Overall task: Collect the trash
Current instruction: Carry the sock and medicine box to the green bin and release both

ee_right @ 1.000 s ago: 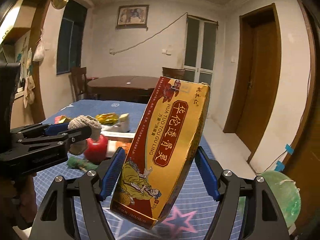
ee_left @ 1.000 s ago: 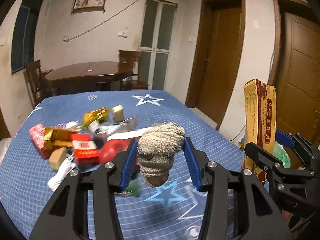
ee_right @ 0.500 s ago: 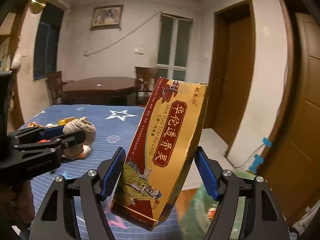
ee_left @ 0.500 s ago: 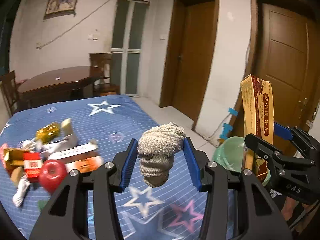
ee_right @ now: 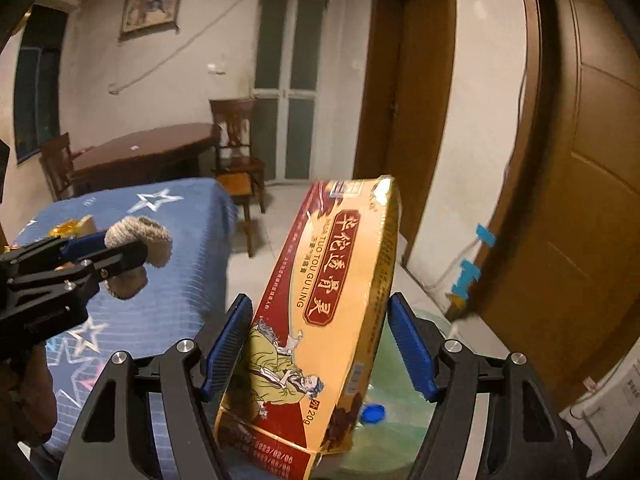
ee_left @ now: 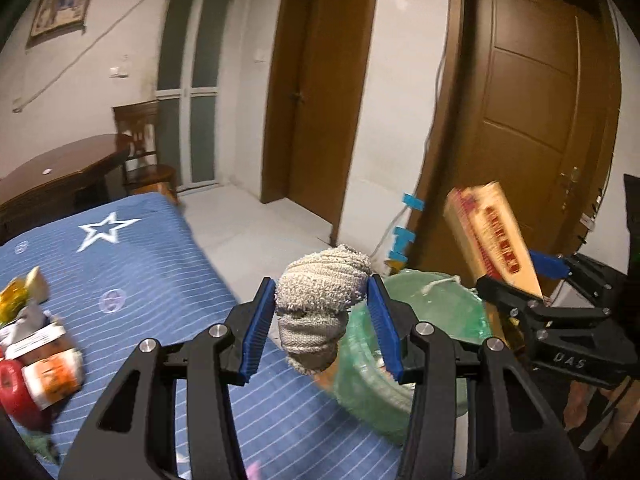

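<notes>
My left gripper (ee_left: 322, 330) is shut on a grey rolled sock (ee_left: 320, 304) and holds it in the air at the edge of the blue table, beside the green bin (ee_left: 404, 344). The sock also shows in the right wrist view (ee_right: 138, 248). My right gripper (ee_right: 320, 344) is shut on a tall yellow and red box (ee_right: 320, 320), tilted, right above the green bin (ee_right: 396, 436). The box also shows in the left wrist view (ee_left: 490, 236), over the bin's far side.
More trash lies on the blue star-patterned cloth (ee_left: 152, 280): a red round thing (ee_left: 16, 392), small packets (ee_left: 48, 364) and gold wrappers (ee_left: 16, 296). A brown table (ee_right: 148, 156) and chairs stand behind. Brown doors (ee_left: 532, 128) are on the right.
Both grippers have swung to the right, away from the trash pile, and now sit at the green bin. The box has tilted over the bin. Both grips are unchanged.
</notes>
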### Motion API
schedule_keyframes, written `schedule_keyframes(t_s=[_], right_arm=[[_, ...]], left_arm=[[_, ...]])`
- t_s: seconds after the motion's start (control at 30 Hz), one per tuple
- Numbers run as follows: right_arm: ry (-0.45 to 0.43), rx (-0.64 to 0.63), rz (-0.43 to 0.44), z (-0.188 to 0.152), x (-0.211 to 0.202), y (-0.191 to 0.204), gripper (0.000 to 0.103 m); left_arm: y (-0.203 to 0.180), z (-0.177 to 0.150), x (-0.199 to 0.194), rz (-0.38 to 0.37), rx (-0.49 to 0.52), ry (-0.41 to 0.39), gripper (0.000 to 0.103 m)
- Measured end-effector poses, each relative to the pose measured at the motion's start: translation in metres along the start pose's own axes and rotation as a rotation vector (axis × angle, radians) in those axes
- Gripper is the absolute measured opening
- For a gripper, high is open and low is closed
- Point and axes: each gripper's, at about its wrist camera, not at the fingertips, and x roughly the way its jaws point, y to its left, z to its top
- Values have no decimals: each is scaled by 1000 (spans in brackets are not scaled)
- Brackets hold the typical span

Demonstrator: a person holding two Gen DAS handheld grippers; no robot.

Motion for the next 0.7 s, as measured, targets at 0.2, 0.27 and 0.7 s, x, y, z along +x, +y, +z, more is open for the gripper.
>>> schedule_keyframes(t_s=[0.2,0.27,0.7], right_arm=[[92,61,-7,-13,39,-47,49],[124,74,-30,-22,54,-57,48],[127,159,-31,-57,68,-65,51]], left_arm=[[-37,1,44,-55,37,56,45],[-47,-2,63,-74,51,91,45],[-69,-16,107,-112,74,200,85]])
